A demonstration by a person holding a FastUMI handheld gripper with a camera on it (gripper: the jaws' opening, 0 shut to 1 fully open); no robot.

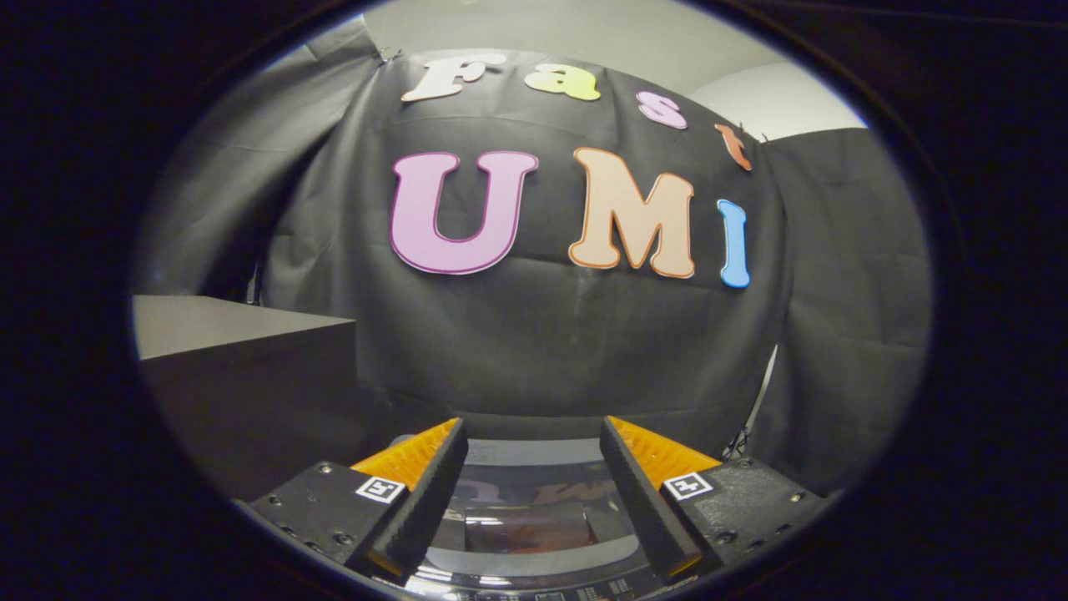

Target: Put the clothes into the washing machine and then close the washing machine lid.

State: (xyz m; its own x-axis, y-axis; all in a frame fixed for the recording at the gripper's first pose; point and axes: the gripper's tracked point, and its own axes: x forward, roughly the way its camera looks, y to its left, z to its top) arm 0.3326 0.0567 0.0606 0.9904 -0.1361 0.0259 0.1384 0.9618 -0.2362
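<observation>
A dark grey box-shaped block is standing to the left, beyond the fingers, against the black cloth wall. The gripper is hovering level, its fingers spread apart and grasping nothing. Between and below them the washing machine's glossy transparent lid is lying closed; something reddish is showing dimly through it.

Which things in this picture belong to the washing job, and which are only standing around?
For the job:
- washing machine lid, glossy, closed, below and between the jaws
- gripper, jaws open, holding nothing

Just standing about:
- grey box to the left, beyond the jaws
- thin stand by the black cloth wall, on the right
</observation>
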